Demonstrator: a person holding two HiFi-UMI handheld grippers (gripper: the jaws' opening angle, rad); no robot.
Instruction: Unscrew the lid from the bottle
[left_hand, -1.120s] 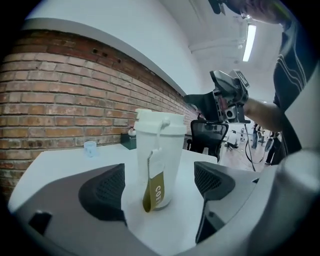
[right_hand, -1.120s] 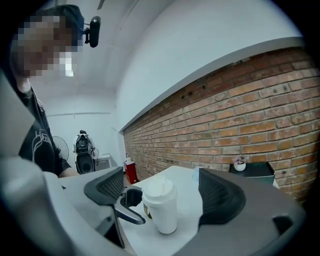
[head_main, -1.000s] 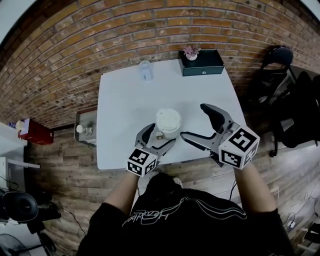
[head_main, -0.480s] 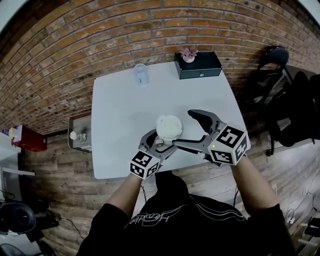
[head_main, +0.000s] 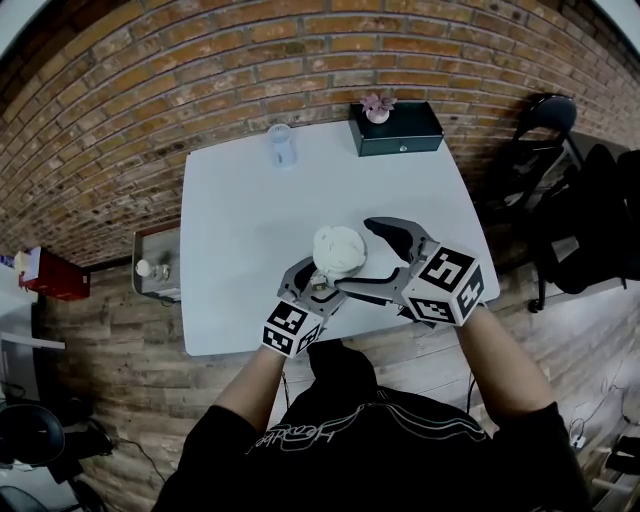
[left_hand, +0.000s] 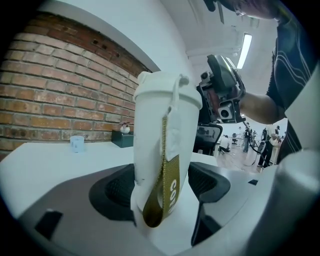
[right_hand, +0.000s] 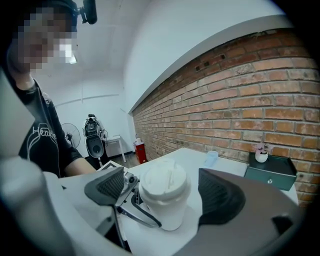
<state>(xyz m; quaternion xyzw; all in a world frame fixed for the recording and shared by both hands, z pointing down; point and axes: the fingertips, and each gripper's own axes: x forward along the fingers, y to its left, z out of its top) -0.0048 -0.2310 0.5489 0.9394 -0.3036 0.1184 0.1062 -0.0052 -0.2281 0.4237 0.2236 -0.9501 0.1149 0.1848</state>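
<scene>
Far beyond the fingers stand a clear cup (head_main: 282, 145) and a dark box (head_main: 402, 128) bearing a flower pot (head_main: 378, 106). The left gripper (head_main: 320, 282), its jaws just now closing, presses the white bottle (left_hand: 155, 125) low on its body. The right gripper (head_main: 355, 258) stands wide either side of the lid (right_hand: 162, 182), not touching it.

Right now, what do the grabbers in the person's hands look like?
Both the left gripper and right gripper have two curved grey jaws with black bumpy pads, and a white cube with black square markers at the back. The person wears a black short-sleeved shirt with white lines.
</scene>
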